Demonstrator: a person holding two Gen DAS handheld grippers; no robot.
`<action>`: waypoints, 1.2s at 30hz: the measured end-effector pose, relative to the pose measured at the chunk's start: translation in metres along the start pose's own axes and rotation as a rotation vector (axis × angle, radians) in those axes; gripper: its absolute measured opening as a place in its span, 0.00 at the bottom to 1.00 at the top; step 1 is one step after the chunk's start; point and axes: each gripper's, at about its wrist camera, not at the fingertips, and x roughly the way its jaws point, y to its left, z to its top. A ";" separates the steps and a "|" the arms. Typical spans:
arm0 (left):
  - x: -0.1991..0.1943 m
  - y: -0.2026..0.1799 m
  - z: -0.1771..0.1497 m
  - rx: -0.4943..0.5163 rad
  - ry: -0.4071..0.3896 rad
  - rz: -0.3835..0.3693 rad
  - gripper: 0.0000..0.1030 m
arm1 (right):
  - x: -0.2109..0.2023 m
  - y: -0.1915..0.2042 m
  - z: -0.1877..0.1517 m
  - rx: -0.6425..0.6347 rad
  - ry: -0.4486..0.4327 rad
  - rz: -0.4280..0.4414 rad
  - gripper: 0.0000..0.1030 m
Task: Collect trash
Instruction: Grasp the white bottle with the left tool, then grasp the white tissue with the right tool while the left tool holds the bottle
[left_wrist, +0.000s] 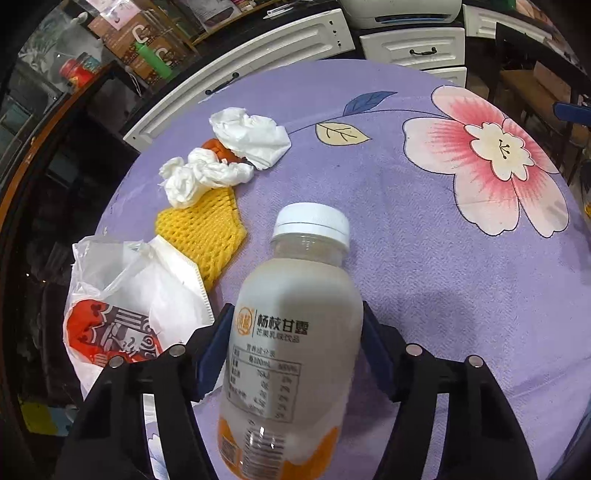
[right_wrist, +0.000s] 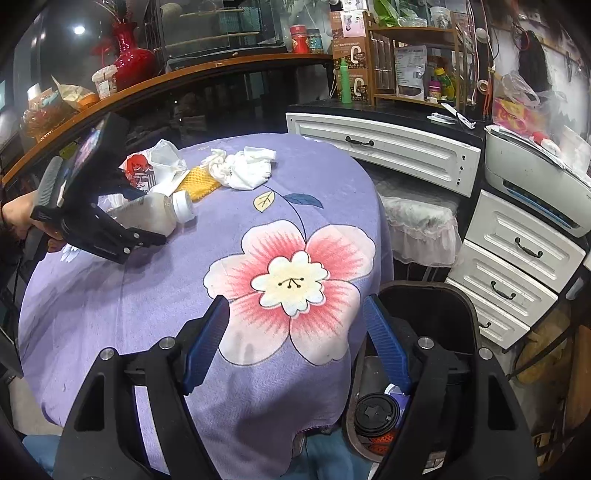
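My left gripper (left_wrist: 295, 336) is shut on a milky plastic bottle (left_wrist: 291, 332) with a white cap, held tilted just above the purple flowered tablecloth (left_wrist: 424, 258). The bottle (right_wrist: 155, 212) and left gripper (right_wrist: 147, 236) also show in the right wrist view. Left of it lie crumpled white tissues (left_wrist: 229, 155), a yellow foam fruit net (left_wrist: 203, 236) and a white bag with a red wrapper (left_wrist: 122, 306). My right gripper (right_wrist: 295, 332) is open and empty over the table's near right edge, beside a dark trash bin (right_wrist: 424, 332) that holds a cup lid (right_wrist: 376, 413).
White drawer cabinets (right_wrist: 388, 147) stand behind and right of the table, with a printer (right_wrist: 535, 184) on top. A lace-covered stool (right_wrist: 421, 229) sits between table and drawers. A wooden counter (right_wrist: 147, 85) with a red vase (right_wrist: 131, 51) curves along the back left.
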 end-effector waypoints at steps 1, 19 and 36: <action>0.000 -0.002 -0.001 0.002 0.001 0.004 0.61 | 0.001 0.001 0.001 -0.003 0.000 0.002 0.72; -0.078 0.017 -0.043 -0.391 -0.297 0.028 0.59 | 0.059 0.033 0.079 -0.056 0.045 0.161 0.71; -0.102 0.023 -0.070 -0.552 -0.453 0.025 0.59 | 0.186 0.084 0.145 -0.261 0.169 0.076 0.52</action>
